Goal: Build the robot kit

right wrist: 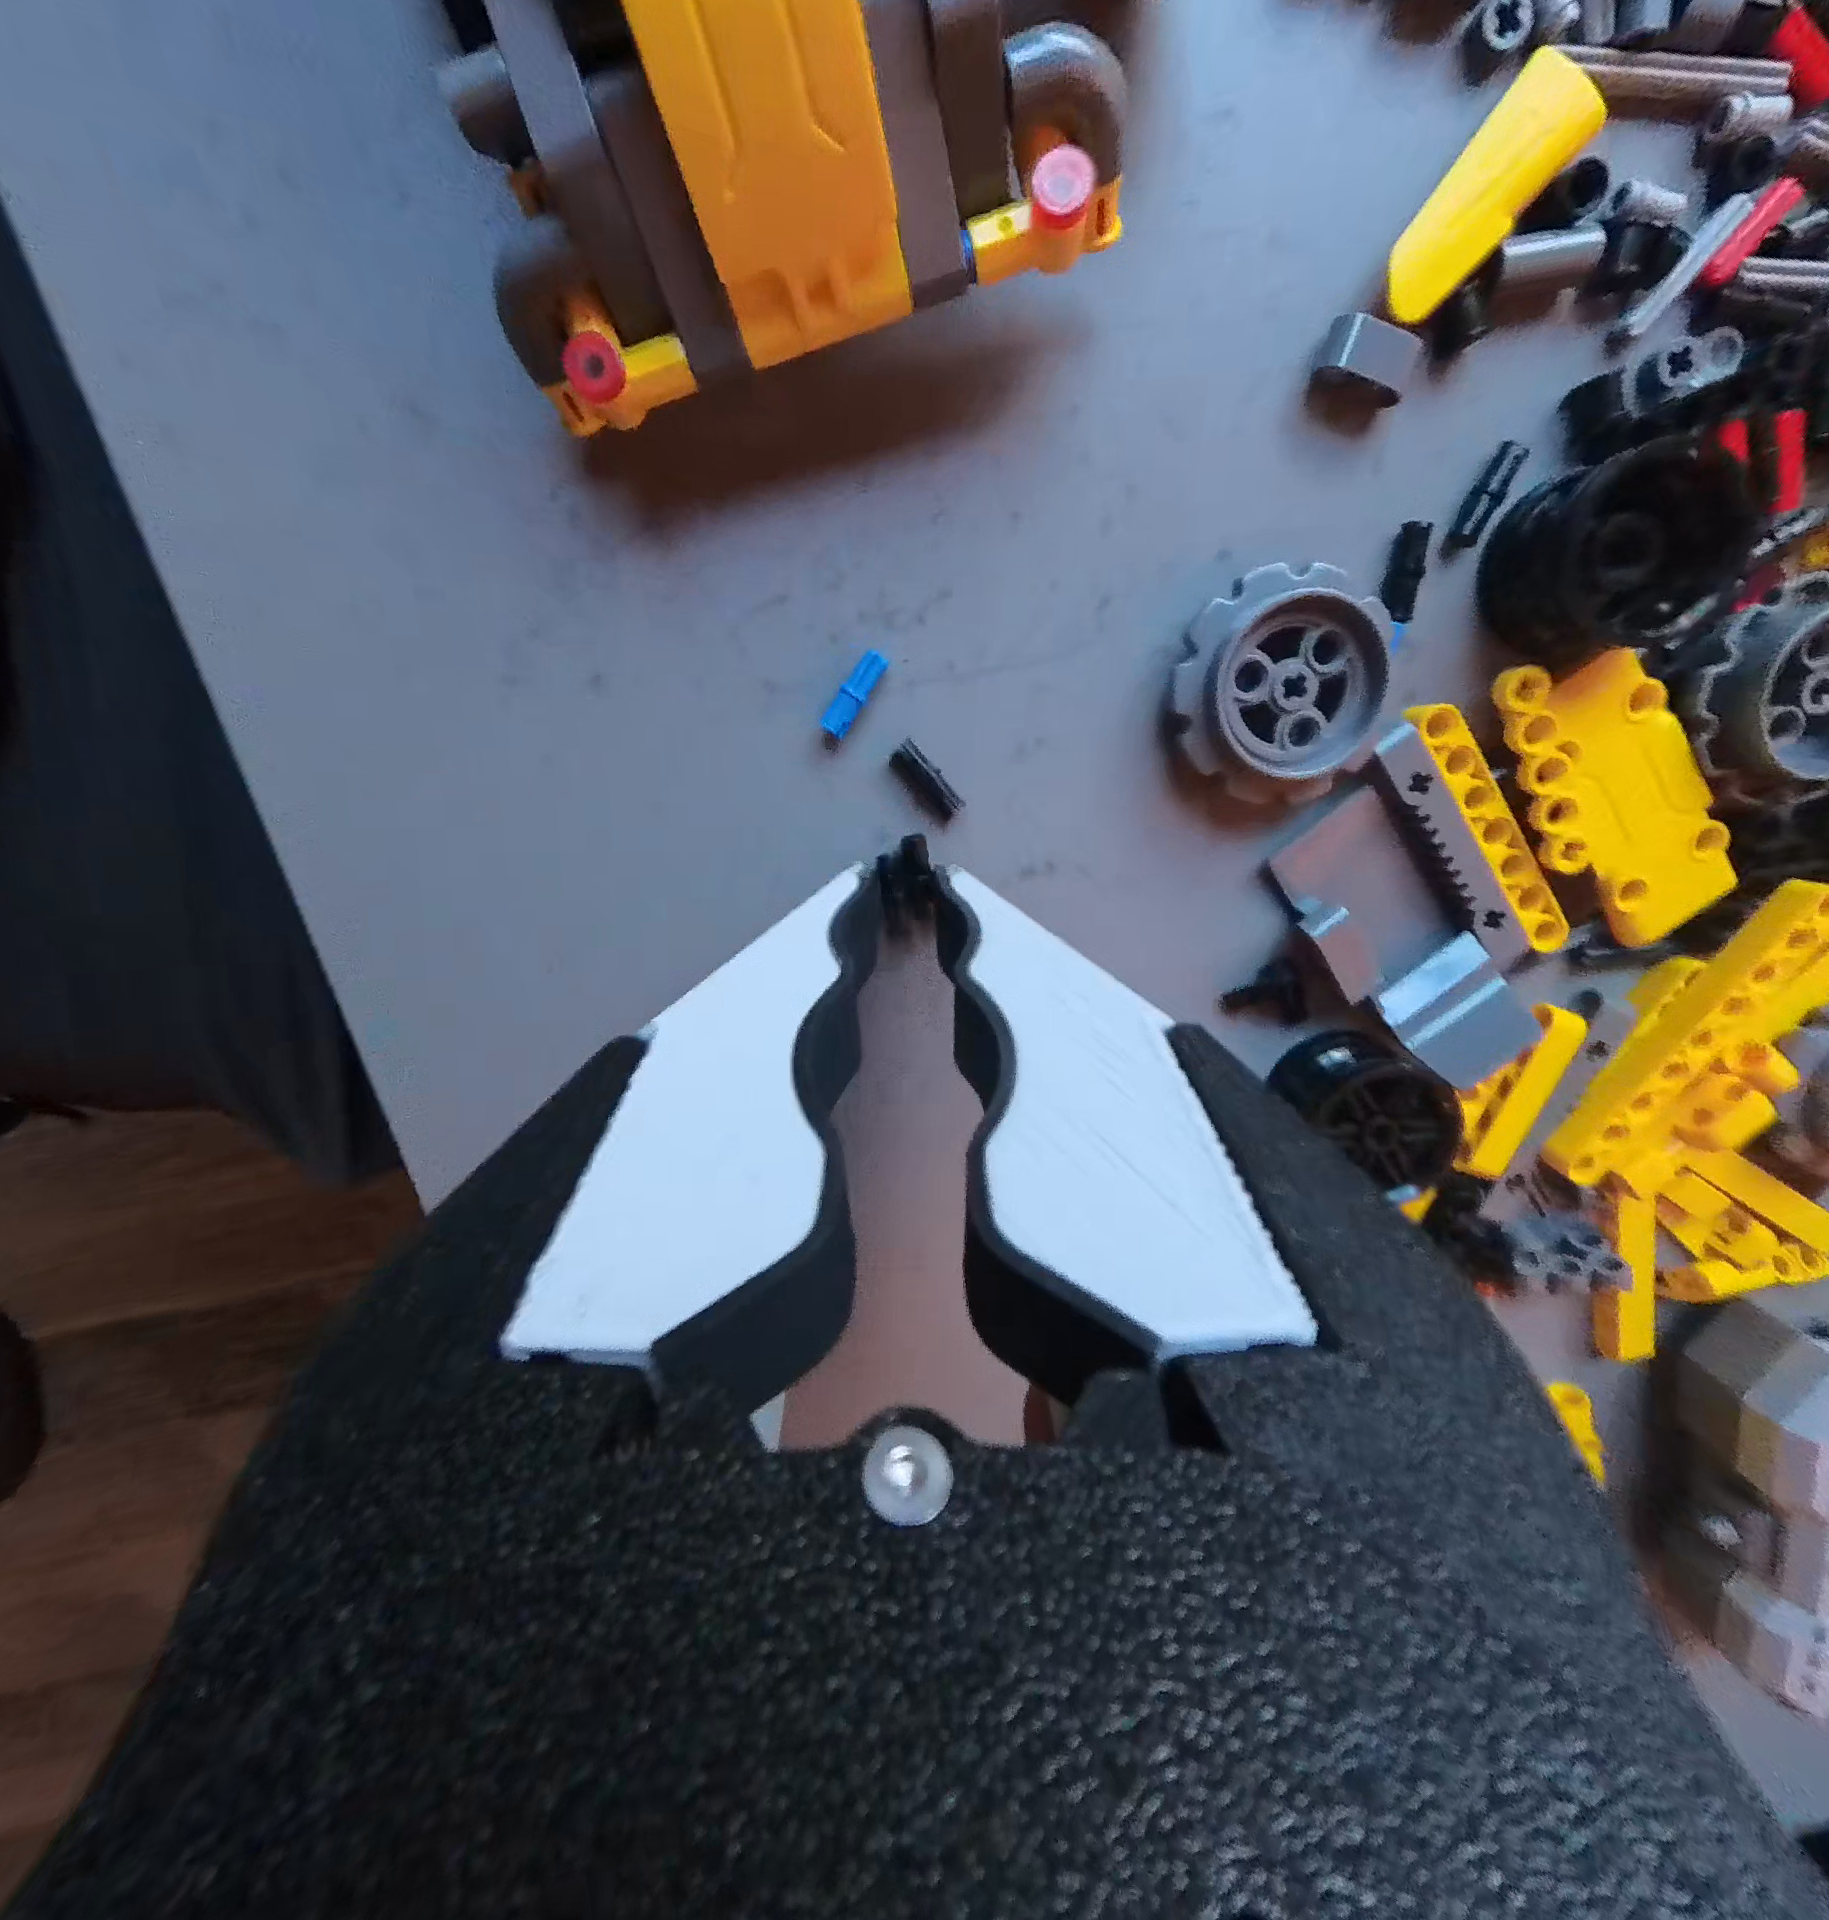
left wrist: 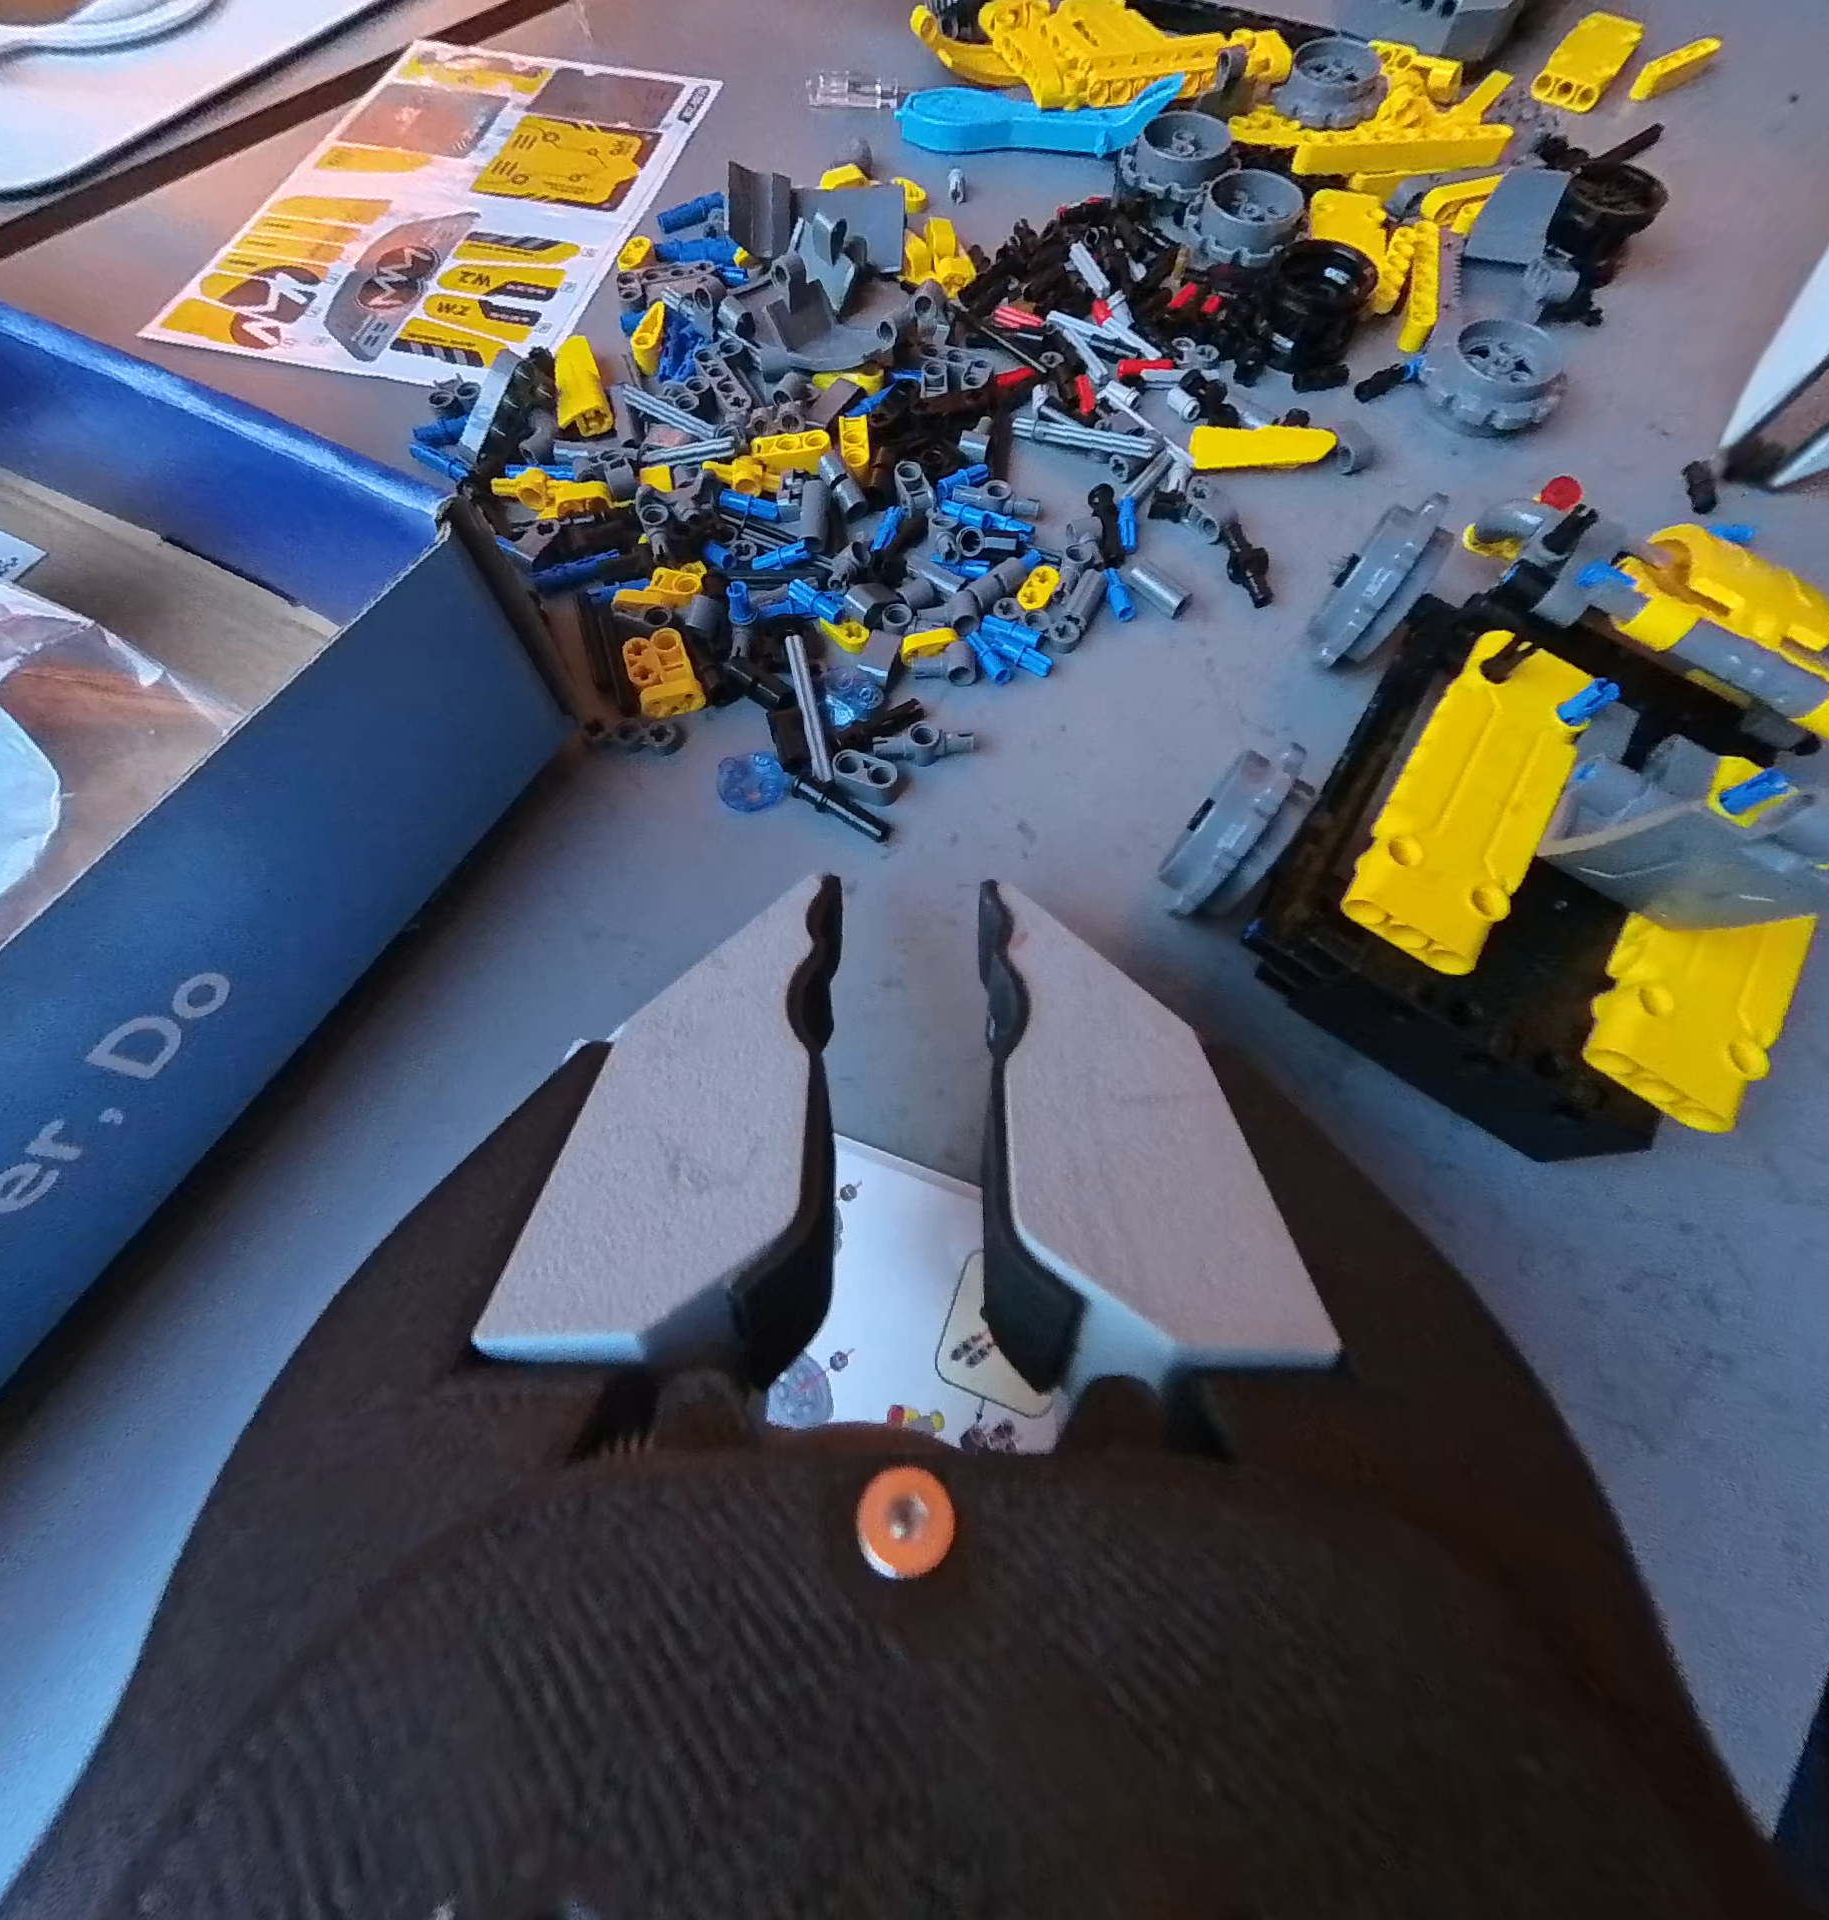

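Note:
My left gripper (left wrist: 910, 904) is open and empty above the grey table, its jaws a small gap apart. A pile of small blue, grey, black and yellow building pieces (left wrist: 837, 499) lies ahead of it. A part-built yellow and black model (left wrist: 1554, 862) sits to its right. My right gripper (right wrist: 908, 883) is shut on a small black pin (right wrist: 908, 878) at its fingertips, above the table. A loose black pin (right wrist: 925, 777) and a blue pin (right wrist: 854, 694) lie just ahead of it. The yellow and grey model (right wrist: 785, 197) is farther ahead.
A blue cardboard box (left wrist: 214, 790) with plastic bags stands at the left. A sticker sheet (left wrist: 422, 208) lies beyond it. A printed booklet (left wrist: 910, 1299) lies under the left gripper. Grey wheels (right wrist: 1289, 681), yellow beams (right wrist: 1606, 790) and black tyres crowd the right. The table edge (right wrist: 214, 727) runs down the left. The gap from one gripper's tips to the other's is roughly 30 cm.

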